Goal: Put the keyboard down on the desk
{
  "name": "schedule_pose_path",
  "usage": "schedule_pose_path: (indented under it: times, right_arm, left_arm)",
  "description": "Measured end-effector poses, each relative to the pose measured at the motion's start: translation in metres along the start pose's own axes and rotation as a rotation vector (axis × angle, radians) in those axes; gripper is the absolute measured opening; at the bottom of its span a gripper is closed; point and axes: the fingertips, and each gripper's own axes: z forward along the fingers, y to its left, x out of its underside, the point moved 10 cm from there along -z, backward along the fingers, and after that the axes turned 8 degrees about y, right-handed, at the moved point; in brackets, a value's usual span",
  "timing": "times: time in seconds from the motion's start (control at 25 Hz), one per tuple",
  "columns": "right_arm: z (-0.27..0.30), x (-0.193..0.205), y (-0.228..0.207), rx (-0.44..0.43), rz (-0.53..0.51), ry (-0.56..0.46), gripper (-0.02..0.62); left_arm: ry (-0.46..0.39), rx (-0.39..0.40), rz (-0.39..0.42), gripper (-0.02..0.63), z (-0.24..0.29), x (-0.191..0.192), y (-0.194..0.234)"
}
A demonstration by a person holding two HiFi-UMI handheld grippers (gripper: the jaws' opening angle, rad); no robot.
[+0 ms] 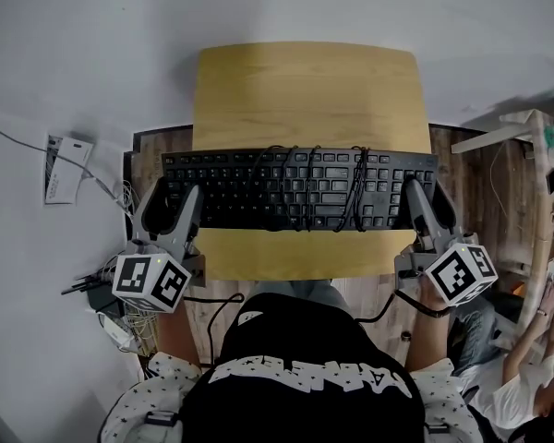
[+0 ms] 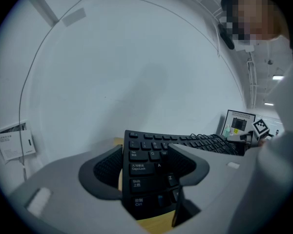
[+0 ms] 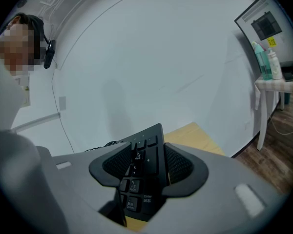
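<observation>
A black keyboard (image 1: pixel 295 188) with its cable wound around the middle lies crosswise over the near half of the small wooden desk (image 1: pixel 305 90), and both its ends stick out past the desk's sides. My left gripper (image 1: pixel 179 197) is shut on the keyboard's left end, and in the left gripper view the keyboard (image 2: pixel 136 168) runs between the jaws of the left gripper (image 2: pixel 145 164). My right gripper (image 1: pixel 415 192) is shut on the right end, where the number pad (image 3: pixel 145 147) sits inside the right gripper (image 3: pixel 147 165). Whether the keyboard touches the desk I cannot tell.
A white wall stands behind the desk, with a paper tag and cable (image 1: pixel 65 168) at left. Cables and a power strip (image 1: pixel 109 305) lie on the wooden floor at left. A white rack (image 1: pixel 534 155) and a seated person (image 1: pixel 535 377) are at right.
</observation>
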Motion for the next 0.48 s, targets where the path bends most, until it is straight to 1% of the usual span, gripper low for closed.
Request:
schedule_pose_path:
  times: [0.12, 0.28, 0.48]
  right_arm:
    - [0.0000, 0.0002, 0.0001, 0.006, 0.012, 0.014, 0.225]
    - [0.0006, 0.0026, -0.0022, 0.009, 0.029, 0.017, 0.225]
    - [0.0000, 0.0006, -0.0009, 0.021, 0.047, 0.039, 0.225]
  left_arm:
    - [0.025, -0.003, -0.003, 0.268, 0.0000, -0.0029, -0.0005]
    - [0.029, -0.001, 0.010, 0.268, 0.0019, -0.0042, -0.0005]
    - [0.057, 0.000, 0.007, 0.268, 0.0024, -0.0085, -0.0008]
